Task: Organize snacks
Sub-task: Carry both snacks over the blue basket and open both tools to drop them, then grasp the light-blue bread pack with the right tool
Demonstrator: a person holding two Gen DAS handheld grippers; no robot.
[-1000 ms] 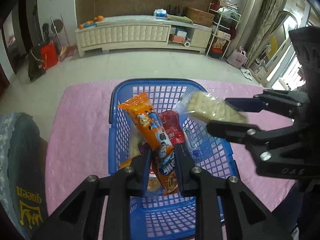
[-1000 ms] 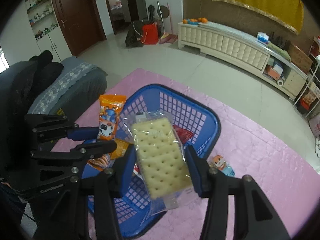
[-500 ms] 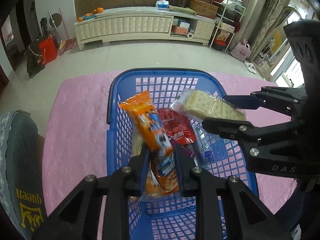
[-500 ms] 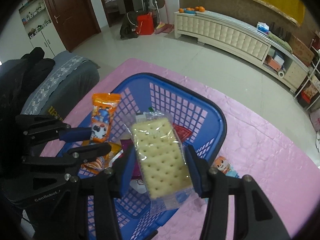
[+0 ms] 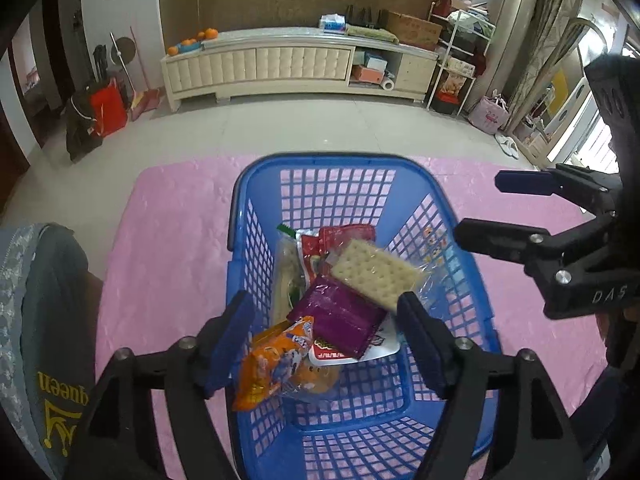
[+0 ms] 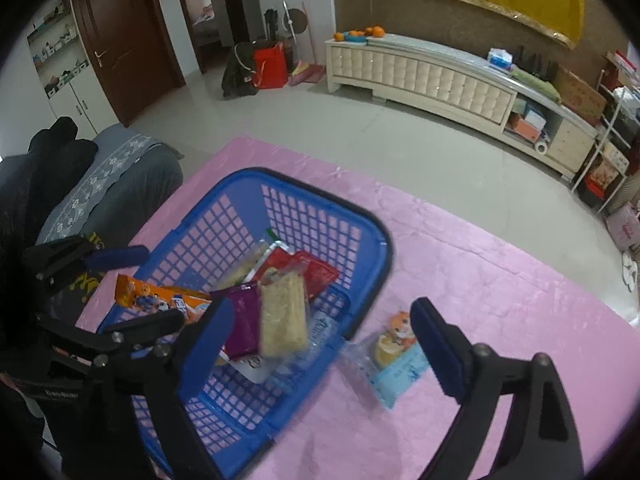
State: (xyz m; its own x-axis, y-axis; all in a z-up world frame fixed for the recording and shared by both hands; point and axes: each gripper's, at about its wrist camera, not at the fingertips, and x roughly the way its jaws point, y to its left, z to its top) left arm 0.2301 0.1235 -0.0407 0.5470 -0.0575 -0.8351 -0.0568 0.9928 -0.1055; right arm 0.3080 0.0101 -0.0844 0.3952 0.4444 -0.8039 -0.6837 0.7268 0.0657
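Observation:
A blue plastic basket (image 5: 256, 224) (image 6: 372, 256) stands on a pink mat. In it lie an orange snack pack (image 5: 276, 360) (image 6: 160, 298), a clear-wrapped cracker pack (image 5: 376, 276) (image 6: 284, 316), a purple pack (image 5: 340, 316) (image 6: 240, 320) and red packs (image 5: 344, 236). My left gripper (image 5: 326, 340) is open and empty over the basket's near end. My right gripper (image 6: 320, 344) is open and empty above the basket's right rim; it also shows in the left wrist view (image 5: 476, 208). A blue-and-orange snack pack (image 6: 396, 352) lies on the mat right of the basket.
The pink mat (image 5: 168, 240) (image 6: 500, 300) covers the table. A grey cushion with "queen" lettering (image 5: 40, 320) sits at the left. A cream cabinet (image 5: 260, 68) and tiled floor lie beyond.
Both grippers have opened. The orange pack dropped from the left gripper and the cracker pack from the right; both now lie in the basket.

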